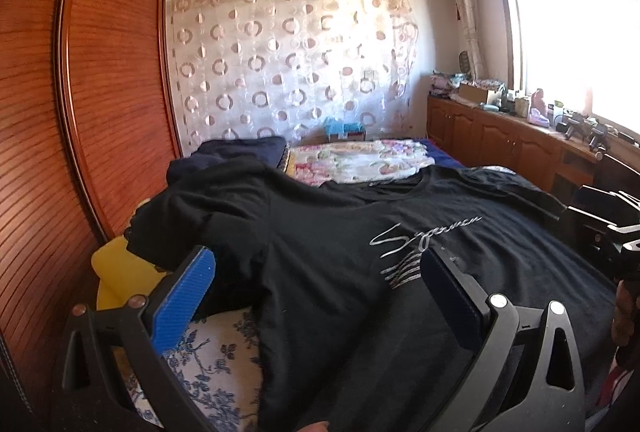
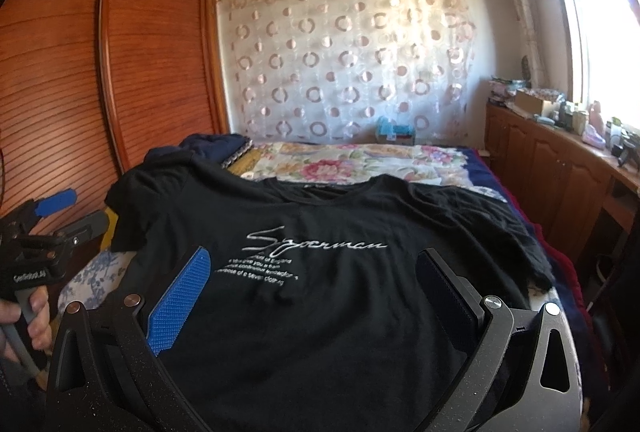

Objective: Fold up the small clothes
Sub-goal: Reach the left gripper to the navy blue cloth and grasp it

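As the tee [image 2: 320, 264] lies face up and spread flat on the bed [image 1: 208, 364], collar away, no fold shows; whole job remains. Left gripper [image 1: 316, 280] hovers over its left side, jaws wide apart, holding nothing. Right gripper [image 2: 312, 284] likewise, gaping over the chest print, empty. Sleeves still out.

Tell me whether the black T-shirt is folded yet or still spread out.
Spread out, not folded: the black T-shirt lies flat, print up, neckline and both sleeves showing, on the bed.
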{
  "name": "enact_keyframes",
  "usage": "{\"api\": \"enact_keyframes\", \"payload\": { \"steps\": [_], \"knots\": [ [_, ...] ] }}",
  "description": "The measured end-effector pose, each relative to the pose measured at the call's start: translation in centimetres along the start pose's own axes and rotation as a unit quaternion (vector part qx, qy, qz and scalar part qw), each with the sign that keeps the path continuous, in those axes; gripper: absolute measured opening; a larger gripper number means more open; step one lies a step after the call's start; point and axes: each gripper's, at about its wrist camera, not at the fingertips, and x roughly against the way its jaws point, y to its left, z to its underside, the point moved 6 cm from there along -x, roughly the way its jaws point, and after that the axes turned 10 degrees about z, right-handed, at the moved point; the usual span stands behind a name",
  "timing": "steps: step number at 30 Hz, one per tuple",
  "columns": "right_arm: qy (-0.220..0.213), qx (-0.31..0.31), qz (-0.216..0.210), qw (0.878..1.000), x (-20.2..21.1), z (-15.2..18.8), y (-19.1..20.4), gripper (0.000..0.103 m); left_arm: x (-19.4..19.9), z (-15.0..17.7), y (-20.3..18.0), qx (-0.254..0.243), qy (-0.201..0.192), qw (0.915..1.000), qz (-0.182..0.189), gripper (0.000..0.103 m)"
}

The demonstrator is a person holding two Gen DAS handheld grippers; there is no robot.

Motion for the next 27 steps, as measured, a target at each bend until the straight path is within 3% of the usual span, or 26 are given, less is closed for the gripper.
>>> {"api": "enact_keyframes", "payload": {
  "steps": [3,16,23,27],
  "knots": [
    [0.010,0.011,-0.014,1.000,-1.3,-0.2,0.3,0.103,-0.8,0.1,2.0,0.013,0.013,0.9998,0.008,0.103],
    [0.052,0.038,-0.068,0.996,-7.0,-1.0,2.2,0.103,-2.8,-0.2,10.4,0.043,0.034,0.9982,-0.025,0.103],
    [0.074,0.061,-0.103,0.990,-9.8,-1.5,4.4,0.103,-4.9,-1.2,14.0,0.052,0.055,0.9970,-0.019,0.103],
    [0.087,0.072,-0.113,0.987,-11.5,-1.7,5.5,0.103,-6.5,-1.7,16.0,0.076,0.065,0.9950,-0.003,0.091]
  ]
}}
